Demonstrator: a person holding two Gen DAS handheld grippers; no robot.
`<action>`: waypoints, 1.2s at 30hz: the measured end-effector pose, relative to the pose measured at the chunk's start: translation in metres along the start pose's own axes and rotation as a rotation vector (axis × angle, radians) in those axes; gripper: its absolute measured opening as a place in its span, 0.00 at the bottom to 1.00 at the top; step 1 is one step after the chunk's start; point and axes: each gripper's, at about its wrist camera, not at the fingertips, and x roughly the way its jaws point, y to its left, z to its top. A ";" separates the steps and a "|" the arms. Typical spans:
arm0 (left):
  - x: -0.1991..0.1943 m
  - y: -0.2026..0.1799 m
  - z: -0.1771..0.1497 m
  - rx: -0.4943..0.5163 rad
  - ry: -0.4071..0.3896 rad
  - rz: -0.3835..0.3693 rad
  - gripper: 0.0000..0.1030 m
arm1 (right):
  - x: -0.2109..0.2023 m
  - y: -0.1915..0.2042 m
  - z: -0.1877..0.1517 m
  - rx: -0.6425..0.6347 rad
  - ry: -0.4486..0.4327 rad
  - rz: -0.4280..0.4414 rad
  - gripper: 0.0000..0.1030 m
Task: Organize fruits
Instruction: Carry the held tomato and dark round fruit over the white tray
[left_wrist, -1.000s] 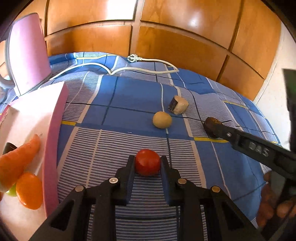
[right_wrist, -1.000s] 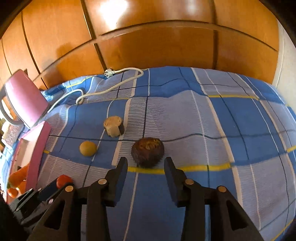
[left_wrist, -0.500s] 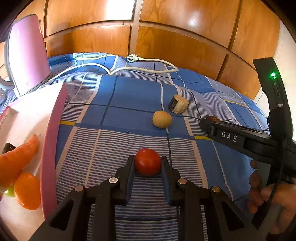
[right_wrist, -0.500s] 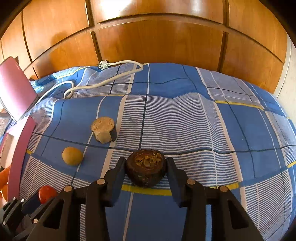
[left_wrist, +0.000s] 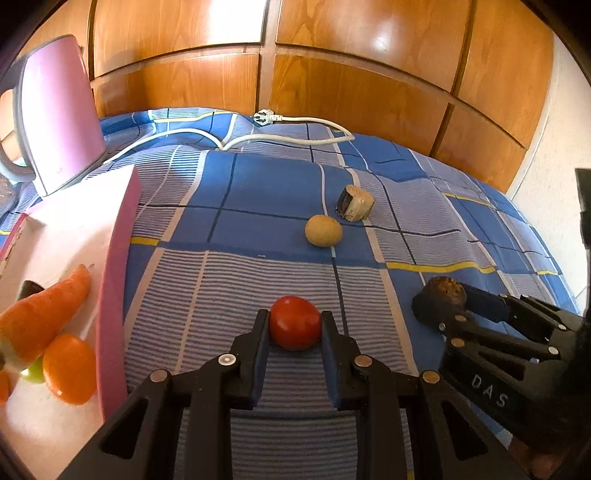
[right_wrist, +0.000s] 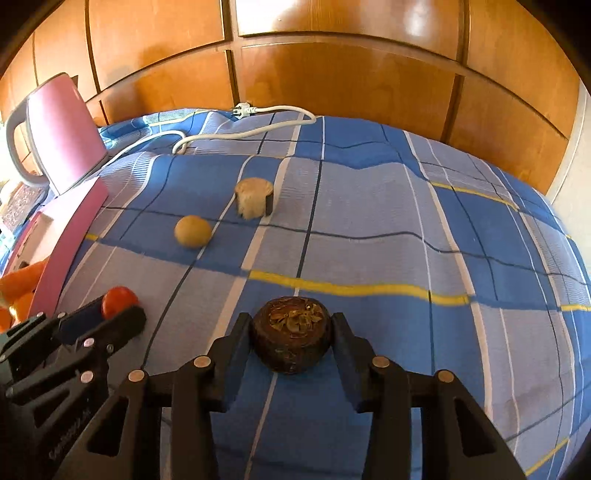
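Note:
My left gripper (left_wrist: 294, 320) is shut on a red tomato (left_wrist: 295, 326), low over the striped part of the blue checked cloth. My right gripper (right_wrist: 291, 322) is shut on a dark brown round fruit (right_wrist: 291, 339) with a dry papery top, and I cannot tell whether the fruit touches the cloth. The left wrist view shows that brown fruit (left_wrist: 445, 295) at the right gripper's tips, to the right of the tomato. On the cloth farther back lie a tan round fruit (right_wrist: 192, 231) and a cut beige piece with dark skin (right_wrist: 255, 197).
A pink-walled box (left_wrist: 116, 280) at the left holds a carrot (left_wrist: 44, 314) and an orange (left_wrist: 68, 373). Behind it stands a pink kettle (left_wrist: 61, 114). A white power cord (left_wrist: 295, 122) runs along the back of the cloth, below wooden wall panels.
The brown fruit now sits deeper between my right fingers than a second ago. The right gripper has come nearer to the left one. The left gripper and tomato have not moved.

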 end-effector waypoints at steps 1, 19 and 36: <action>-0.002 0.000 -0.001 0.003 0.002 0.001 0.25 | -0.002 0.001 -0.003 0.003 0.000 0.005 0.43; -0.051 -0.002 -0.015 0.037 -0.042 0.000 0.25 | -0.027 0.010 -0.033 0.026 -0.030 -0.040 0.42; -0.105 0.015 -0.016 0.012 -0.120 0.015 0.25 | -0.050 0.029 -0.038 0.017 -0.053 0.002 0.42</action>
